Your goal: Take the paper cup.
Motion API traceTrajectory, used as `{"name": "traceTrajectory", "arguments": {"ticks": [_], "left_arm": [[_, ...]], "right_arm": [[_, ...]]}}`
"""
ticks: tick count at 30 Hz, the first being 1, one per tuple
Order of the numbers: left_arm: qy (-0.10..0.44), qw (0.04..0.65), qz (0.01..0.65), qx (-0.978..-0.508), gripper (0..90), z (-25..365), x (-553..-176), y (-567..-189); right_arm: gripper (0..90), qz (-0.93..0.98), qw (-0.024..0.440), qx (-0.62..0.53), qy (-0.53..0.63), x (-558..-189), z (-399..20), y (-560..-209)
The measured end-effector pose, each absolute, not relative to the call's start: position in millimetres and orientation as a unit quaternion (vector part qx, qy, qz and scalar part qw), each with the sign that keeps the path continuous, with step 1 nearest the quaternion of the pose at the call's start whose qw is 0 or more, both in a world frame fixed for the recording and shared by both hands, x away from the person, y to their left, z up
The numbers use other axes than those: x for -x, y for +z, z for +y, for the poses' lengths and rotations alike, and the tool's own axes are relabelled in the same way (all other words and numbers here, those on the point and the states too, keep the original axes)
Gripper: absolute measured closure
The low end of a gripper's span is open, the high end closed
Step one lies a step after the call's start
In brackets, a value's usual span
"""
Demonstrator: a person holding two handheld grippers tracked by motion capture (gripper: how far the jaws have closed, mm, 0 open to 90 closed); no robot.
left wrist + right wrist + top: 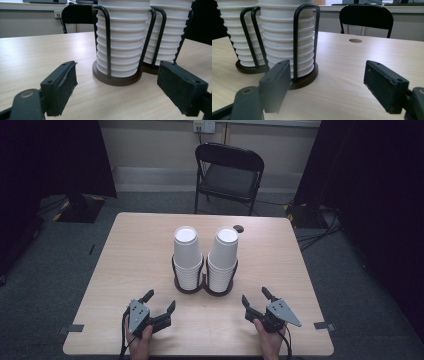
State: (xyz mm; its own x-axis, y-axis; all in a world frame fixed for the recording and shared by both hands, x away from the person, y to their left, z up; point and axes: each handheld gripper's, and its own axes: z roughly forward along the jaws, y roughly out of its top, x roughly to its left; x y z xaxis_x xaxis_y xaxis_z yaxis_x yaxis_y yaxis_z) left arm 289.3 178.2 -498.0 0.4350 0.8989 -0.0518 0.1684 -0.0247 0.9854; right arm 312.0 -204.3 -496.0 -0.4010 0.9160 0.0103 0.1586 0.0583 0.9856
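Pale wood counter (130,250) carries everything. At its near left edge a hand holds the left gripper (160,301), its fingers (62,87) spread wide apart around nothing, aimed toward the middle. At the centre stand two stacks of white cups, left stack (187,255) and right stack (223,256), side by side, each upright in a dark wire holder (204,285) with round bases that touch. At the near right edge the right gripper (255,297) rests in the other hand, fingers (384,85) likewise wide open and empty. Beyond the counter stands a black folding chair (229,175).
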Motion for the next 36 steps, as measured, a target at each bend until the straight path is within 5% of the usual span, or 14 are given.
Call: {"name": "traceTrajectory", "arguments": {"ticks": [4, 17, 30, 36], "left_arm": [[0.319, 0.559, 0.426, -0.636, 15.8, 180, -291, -498], [0.323, 0.555, 0.427, -0.637, 15.8, 179, -291, -497], [0.319, 0.555, 0.426, -0.639, 15.5, 179, -292, -497], [0.321, 0.554, 0.425, -0.64, 15.6, 178, -291, -497]], "right_arm": [[16.7, 0.64, 0.353, -0.43, 0.53, -314, -203, -496], [22.7, 0.665, 0.3, -0.432, 0.53, -320, -200, -493], [15.7, 0.662, 0.286, -0.405, 0.562, -320, -185, -459], [19.7, 0.654, 0.281, -0.399, 0.578, -324, -185, -442]]}}
